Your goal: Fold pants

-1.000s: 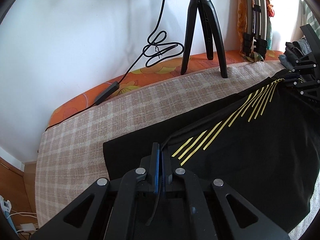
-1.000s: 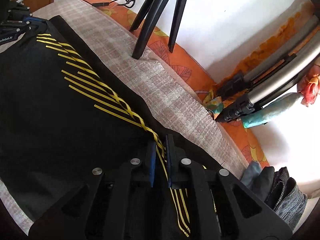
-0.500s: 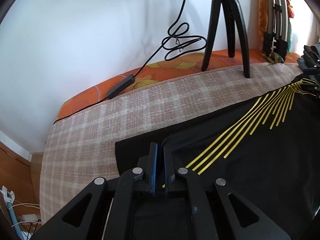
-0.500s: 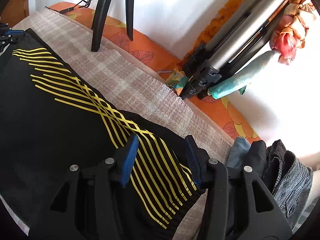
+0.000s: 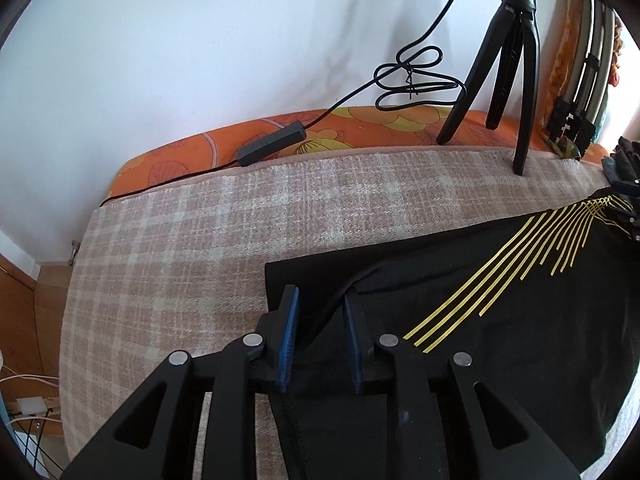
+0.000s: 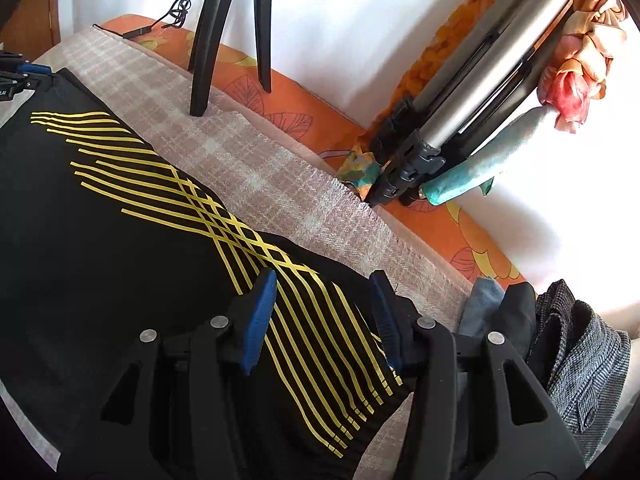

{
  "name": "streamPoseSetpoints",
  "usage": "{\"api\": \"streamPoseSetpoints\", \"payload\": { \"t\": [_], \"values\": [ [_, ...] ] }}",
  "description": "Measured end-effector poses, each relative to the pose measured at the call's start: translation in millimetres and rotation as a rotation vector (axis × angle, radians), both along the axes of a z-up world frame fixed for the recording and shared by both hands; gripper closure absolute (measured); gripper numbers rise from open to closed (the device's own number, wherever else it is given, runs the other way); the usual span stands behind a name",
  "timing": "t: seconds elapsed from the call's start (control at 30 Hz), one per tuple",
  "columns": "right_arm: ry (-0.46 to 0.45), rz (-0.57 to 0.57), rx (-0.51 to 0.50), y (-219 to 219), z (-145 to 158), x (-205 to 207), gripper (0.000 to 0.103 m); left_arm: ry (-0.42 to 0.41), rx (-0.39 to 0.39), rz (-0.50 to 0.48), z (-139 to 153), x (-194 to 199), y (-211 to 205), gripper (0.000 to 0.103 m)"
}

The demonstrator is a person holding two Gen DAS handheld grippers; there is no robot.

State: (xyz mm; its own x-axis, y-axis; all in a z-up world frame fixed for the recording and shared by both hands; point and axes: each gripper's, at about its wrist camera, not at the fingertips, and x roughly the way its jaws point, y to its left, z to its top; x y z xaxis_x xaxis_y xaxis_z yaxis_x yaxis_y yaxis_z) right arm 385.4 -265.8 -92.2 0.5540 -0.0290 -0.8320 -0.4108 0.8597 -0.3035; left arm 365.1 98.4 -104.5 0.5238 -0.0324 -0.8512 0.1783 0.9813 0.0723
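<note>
Black pants with yellow stripes (image 5: 500, 320) lie folded flat on a checked beige blanket (image 5: 200, 248); they also show in the right wrist view (image 6: 120, 248). My left gripper (image 5: 320, 300) is open, its blue pads on either side of the pants' left folded edge, no longer pinching it. My right gripper (image 6: 324, 280) is open wide over the striped right end of the pants, holding nothing. The right gripper appears at the right edge of the left wrist view (image 5: 624, 188); the left gripper appears at the far left of the right wrist view (image 6: 24, 74).
A black tripod (image 5: 504, 60) stands on the blanket's far edge by the white wall, with a cable and adapter (image 5: 272, 148). Folded metal stands (image 6: 460, 120) lean at the right. A pile of folded clothes (image 6: 576, 352) lies right of the pants.
Both grippers have let go of the pants: the right opened first, then the left. The pants now lie flat with the stripes spread out. Both grippers have drawn back slightly.
</note>
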Motion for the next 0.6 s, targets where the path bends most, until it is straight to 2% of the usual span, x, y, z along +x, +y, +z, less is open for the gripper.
{"api": "streamPoseSetpoints", "payload": {
  "t": [0.1, 0.13, 0.17, 0.23, 0.37, 0.43, 0.47, 0.5, 0.57, 0.6],
  "values": [
    [0.003, -0.009, 0.026, -0.2, 5.7, -0.2, 0.054, -0.031, 0.022, 0.021, 9.6, -2.2, 8.9, 0.074],
    [0.004, -0.005, 0.029, 0.7, 6.9, -1.1, 0.054, -0.035, 0.022, 0.036, 12.1, -0.3, 13.9, 0.062],
    [0.001, -0.003, 0.029, 2.3, 8.5, -2.7, 0.054, -0.044, 0.024, 0.059, 14.4, 1.5, 19.2, 0.054],
    [0.002, 0.01, 0.041, 5.6, 12.1, -6.9, 0.054, -0.061, 0.027, 0.079, 19.6, 1.4, 25.7, 0.054],
    [-0.015, 0.025, 0.097, 13.1, 26.0, -20.1, 0.051, -0.077, 0.025, 0.049, 23.6, -9.4, 24.8, 0.054],
    [-0.02, 0.025, 0.149, 15.3, 33.7, -30.0, 0.034, -0.07, 0.013, 0.024, 24.6, -19.6, 19.7, 0.054],
    [-0.019, 0.024, 0.176, 15.8, 36.7, -36.0, 0.032, -0.063, 0.006, 0.011, 25.1, -24.5, 16.5, 0.054],
    [-0.013, 0.021, 0.204, 16.1, 39.6, -41.3, 0.031, -0.057, 0.001, -0.006, 25.6, -29.1, 12.0, 0.051],
    [0.006, 0.014, 0.246, 17.1, 44.5, -51.5, 0.031, -0.054, 0.002, -0.02, 28.2, -41.0, 3.9, 0.034],
    [0.01, 0.011, 0.263, 16.9, 46.6, -57.2, 0.031, -0.057, -0.001, -0.027, 29.9, -47.6, 0.1, 0.031]
  ]
}}
